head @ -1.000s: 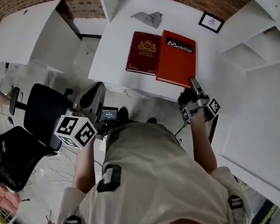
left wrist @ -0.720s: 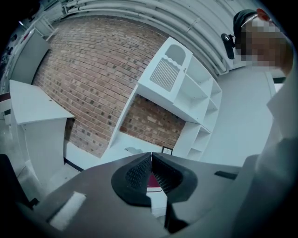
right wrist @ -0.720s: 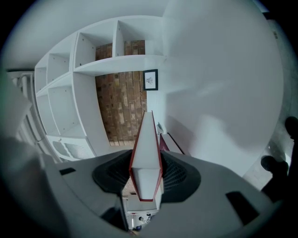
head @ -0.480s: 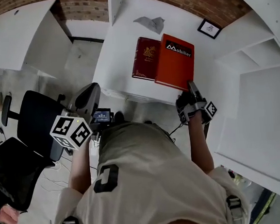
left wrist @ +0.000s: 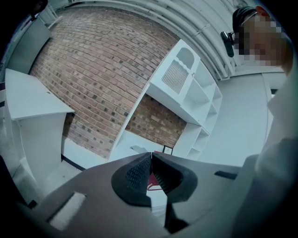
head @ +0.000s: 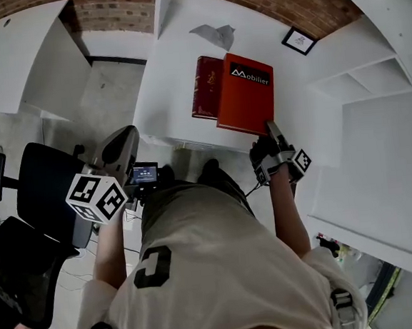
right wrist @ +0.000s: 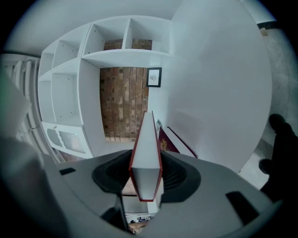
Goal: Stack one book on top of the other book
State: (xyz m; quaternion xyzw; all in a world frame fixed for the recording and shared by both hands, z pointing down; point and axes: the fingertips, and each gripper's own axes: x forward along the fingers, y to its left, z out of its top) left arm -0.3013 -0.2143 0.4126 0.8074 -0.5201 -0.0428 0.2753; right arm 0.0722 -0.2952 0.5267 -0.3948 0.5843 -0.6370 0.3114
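Note:
An orange-red book (head: 245, 94) marked "Mobilier" hangs over the right half of a dark red book (head: 205, 87) on the white table (head: 173, 70). My right gripper (head: 270, 130) is shut on the orange book's near right corner. In the right gripper view the orange book (right wrist: 145, 139) stands edge-on between the pads of that gripper (right wrist: 145, 173), with the dark red book (right wrist: 168, 142) beside it. My left gripper (head: 130, 133) is held short of the table's near edge, shut with nothing in it; its tips (left wrist: 151, 155) touch.
A crumpled grey sheet (head: 212, 34) and a small framed picture (head: 300, 41) lie farther back on the table. White shelving (head: 370, 74) stands at the right and a black office chair (head: 43, 181) at the left. A small lit screen (head: 144, 174) is below the table edge.
The orange book has slid left with the right gripper and now covers more of the dark red book. The left gripper has shifted a little lower in the head view.

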